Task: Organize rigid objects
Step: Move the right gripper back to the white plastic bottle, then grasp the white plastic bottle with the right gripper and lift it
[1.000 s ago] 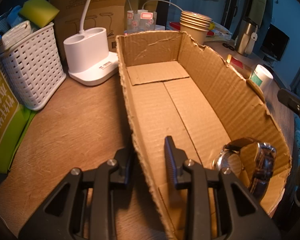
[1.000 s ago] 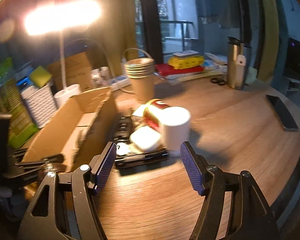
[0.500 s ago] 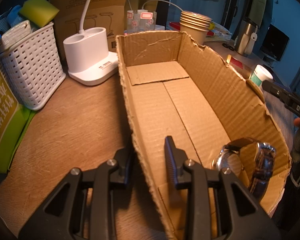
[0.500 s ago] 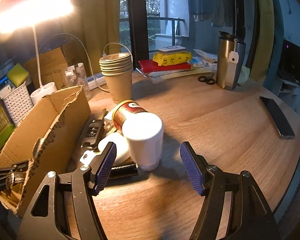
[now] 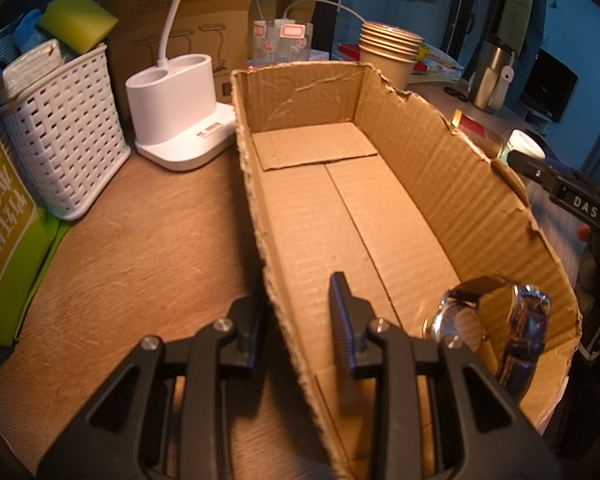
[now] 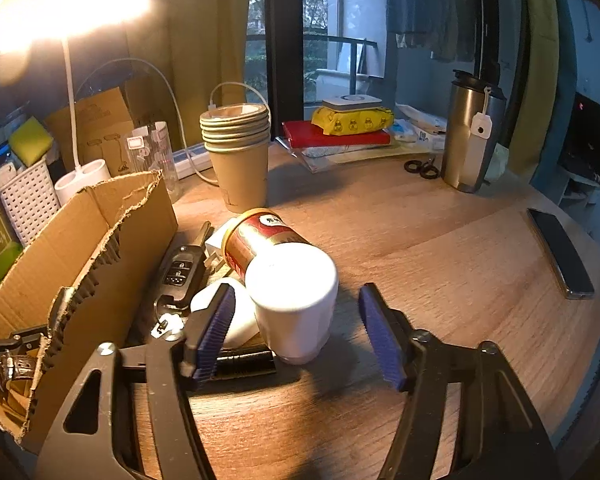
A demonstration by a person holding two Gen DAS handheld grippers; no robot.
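My left hand-held gripper is clamped on the near side wall of the cardboard box, a wristwatch lying inside. My right hand-held gripper is closing around the white jar on the bench; its pads don't yet touch. A red can lies just behind.
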